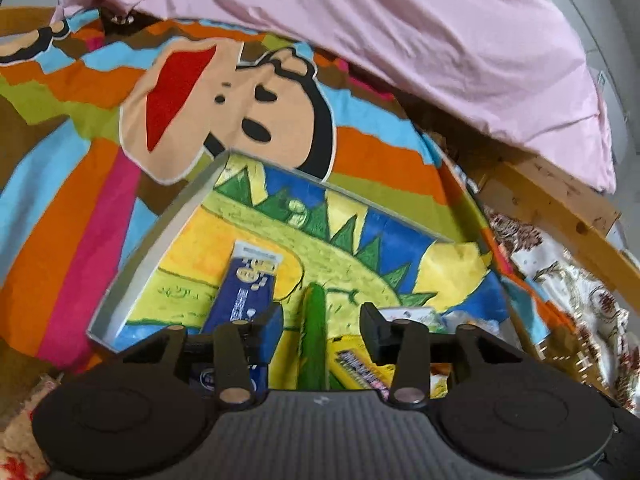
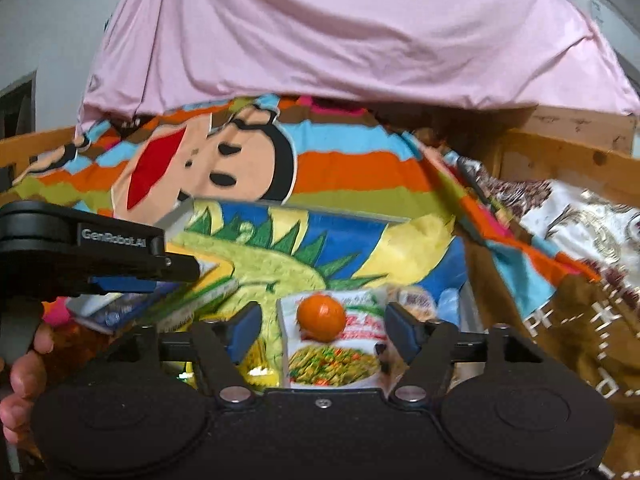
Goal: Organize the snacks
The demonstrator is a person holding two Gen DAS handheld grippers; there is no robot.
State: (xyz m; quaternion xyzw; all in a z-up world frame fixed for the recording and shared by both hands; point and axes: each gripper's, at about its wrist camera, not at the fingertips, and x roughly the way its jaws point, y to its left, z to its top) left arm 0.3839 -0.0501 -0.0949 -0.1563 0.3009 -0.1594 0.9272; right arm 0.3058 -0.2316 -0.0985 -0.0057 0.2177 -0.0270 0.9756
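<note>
A shallow grey-rimmed box (image 1: 160, 240) with a painted bottom lies on the blanket and holds the snacks. In the left wrist view, my left gripper (image 1: 322, 326) stands open over a long green pack (image 1: 314, 320), with gaps on both sides of it. A blue pack (image 1: 248, 292) lies to its left and a yellow pack (image 1: 360, 360) to its right. In the right wrist view, my right gripper (image 2: 324, 332) is open around a white noodle packet (image 2: 332, 356) with an orange ball (image 2: 321, 317) on it. The pads do not press on it. The left gripper's body (image 2: 100, 256) reaches in from the left.
The colourful cartoon blanket (image 1: 80, 200) spreads around the box. A pink sheet (image 2: 340, 40) hangs across the back. A wooden bed frame (image 1: 560, 200) and a patterned cloth (image 2: 580, 220) lie to the right. A person's hand (image 2: 24, 364) shows at lower left.
</note>
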